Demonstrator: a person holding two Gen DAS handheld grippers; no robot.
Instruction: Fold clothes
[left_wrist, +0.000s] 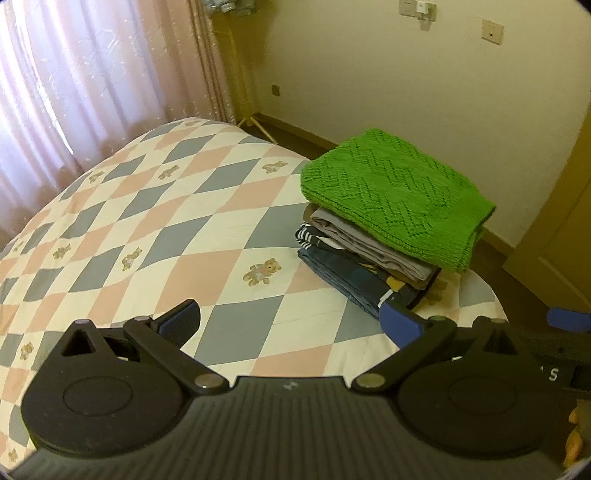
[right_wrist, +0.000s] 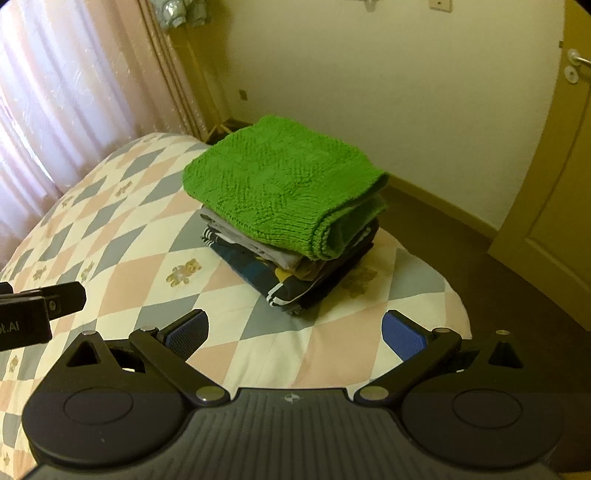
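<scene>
A folded green knit sweater (left_wrist: 391, 192) (right_wrist: 280, 184) lies on top of a stack of folded clothes (left_wrist: 354, 269) (right_wrist: 291, 277) near the far right corner of the bed. The stack holds grey, striped and dark blue pieces. My left gripper (left_wrist: 291, 325) hovers open above the quilt, short of the stack, with nothing between its blue pads. My right gripper (right_wrist: 295, 332) is likewise open and empty, a little before the stack. Part of the left gripper's body (right_wrist: 33, 314) shows at the left edge of the right wrist view.
The bed carries a diamond-patterned quilt with small bears (left_wrist: 147, 229) (right_wrist: 122, 258). Pink curtains (left_wrist: 74, 81) hang at the left. A yellowish wall with sockets stands behind, a wooden door (right_wrist: 554, 192) at the right, dark floor (right_wrist: 480, 258) beyond the bed's edge.
</scene>
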